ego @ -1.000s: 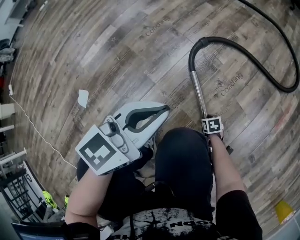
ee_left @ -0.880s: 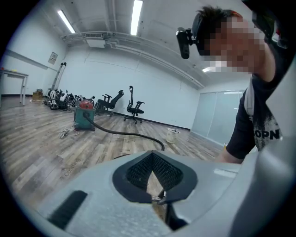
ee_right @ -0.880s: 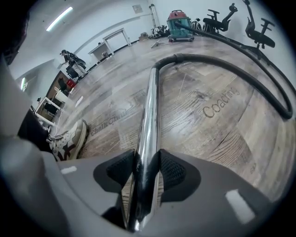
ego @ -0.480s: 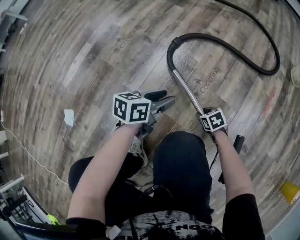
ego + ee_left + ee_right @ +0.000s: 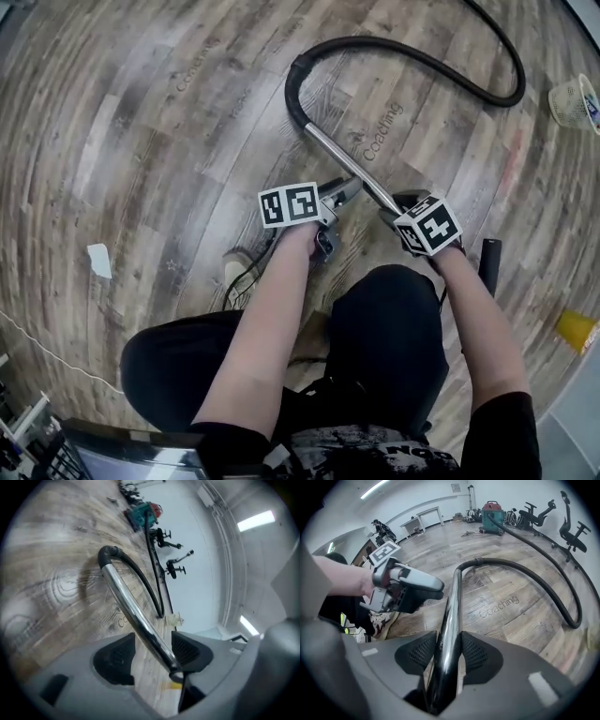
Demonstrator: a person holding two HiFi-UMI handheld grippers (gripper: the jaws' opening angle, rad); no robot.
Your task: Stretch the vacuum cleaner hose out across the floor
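The vacuum's chrome wand (image 5: 345, 161) slants up off the wooden floor, and the black hose (image 5: 412, 52) curls away from its far end. My right gripper (image 5: 394, 208) is shut on the wand's near end; in the right gripper view both pads press on the wand (image 5: 449, 620). My left gripper (image 5: 345, 190) sits just left of it. Its jaws have just been opening and now stand wide, with the wand (image 5: 136, 616) running between the pads (image 5: 115, 660) unclamped. The hose (image 5: 543, 588) loops across the floor toward the vacuum body (image 5: 492, 509).
A wicker basket (image 5: 572, 98) stands at the right edge, with a yellow object (image 5: 574, 328) nearer. A white scrap (image 5: 98, 261) lies on the floor at the left. Office chairs (image 5: 572, 527) and tables line the far wall. My legs and shoe (image 5: 234, 272) are right below.
My left gripper dropped from near my lap, rolled over and reached the wand with its jaws opened wide. The right gripper has raised the wand's near end a little.
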